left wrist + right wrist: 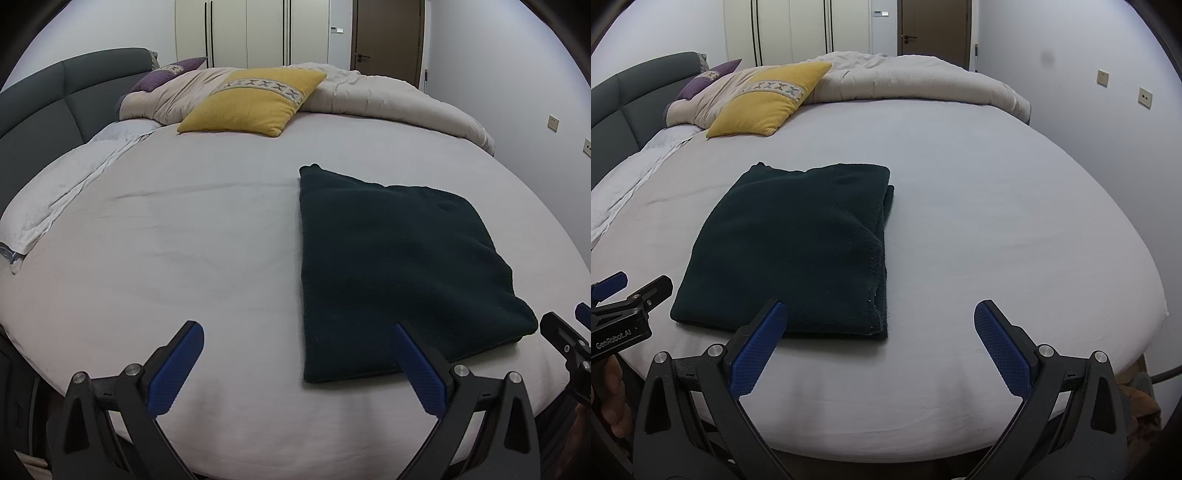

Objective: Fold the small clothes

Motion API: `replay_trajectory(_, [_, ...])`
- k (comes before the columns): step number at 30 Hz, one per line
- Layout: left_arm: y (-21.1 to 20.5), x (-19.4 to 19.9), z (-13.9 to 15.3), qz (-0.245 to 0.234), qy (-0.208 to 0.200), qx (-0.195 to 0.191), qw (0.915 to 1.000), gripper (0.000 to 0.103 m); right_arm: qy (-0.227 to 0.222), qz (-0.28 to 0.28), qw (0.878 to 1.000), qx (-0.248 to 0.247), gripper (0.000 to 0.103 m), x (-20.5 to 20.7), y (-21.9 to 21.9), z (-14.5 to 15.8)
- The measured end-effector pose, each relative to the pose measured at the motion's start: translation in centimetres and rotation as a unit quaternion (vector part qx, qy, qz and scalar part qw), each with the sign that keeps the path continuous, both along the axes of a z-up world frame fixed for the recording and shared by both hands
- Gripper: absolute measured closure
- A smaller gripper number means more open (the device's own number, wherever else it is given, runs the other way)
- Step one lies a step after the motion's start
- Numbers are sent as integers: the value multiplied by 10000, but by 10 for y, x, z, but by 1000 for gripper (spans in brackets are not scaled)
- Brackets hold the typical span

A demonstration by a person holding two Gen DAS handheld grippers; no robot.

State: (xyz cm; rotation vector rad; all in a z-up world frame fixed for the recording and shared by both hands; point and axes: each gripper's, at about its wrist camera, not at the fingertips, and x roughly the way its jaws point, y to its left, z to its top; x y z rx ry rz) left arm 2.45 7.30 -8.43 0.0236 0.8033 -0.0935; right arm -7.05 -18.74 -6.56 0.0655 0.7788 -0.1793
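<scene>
While both sets of jaws gape wide w/ nothing held, left gripper (297, 334) and right gripper (881, 314) hover at near bed (997, 221) edge. Dark green folded garment (798, 243) lies flat just beyond, between them. Yellow pillow (255, 101) far back.

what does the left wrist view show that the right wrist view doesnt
Only the left wrist view: a white textured towel along the bed's left edge. Only the right wrist view: the layered side edge of the folded dark green fleece garment, and the left gripper's label. Both: the garment on the white sheet, a yellow pillow, both grippers open.
</scene>
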Motion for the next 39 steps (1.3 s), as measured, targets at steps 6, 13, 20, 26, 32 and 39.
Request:
replay_trajectory(6, [1, 2, 0, -13, 15, -6, 10000, 0, 19, 28, 10000, 4, 0, 0, 1, 0])
replay_trajectory(13, [1, 2, -1, -16, 33, -2, 10000, 0, 20, 39, 10000, 11, 0, 0, 3, 0])
replay_trajectory(20, [2, 2, -1, -14, 38, -5, 10000, 0, 21, 46, 10000, 6, 0, 0, 3, 0])
replay_trajectory(26, [2, 4, -1, -20, 48, -10, 10000, 0, 18, 41, 10000, 4, 0, 0, 4, 0])
replay_trajectory(32, [3, 5, -2, -17, 60, -20, 10000, 0, 15, 42, 10000, 3, 0, -1, 5, 0])
replay_trajectory(39, [3, 4, -2, -17, 61, -25, 10000, 0, 14, 39, 10000, 3, 0, -1, 6, 0])
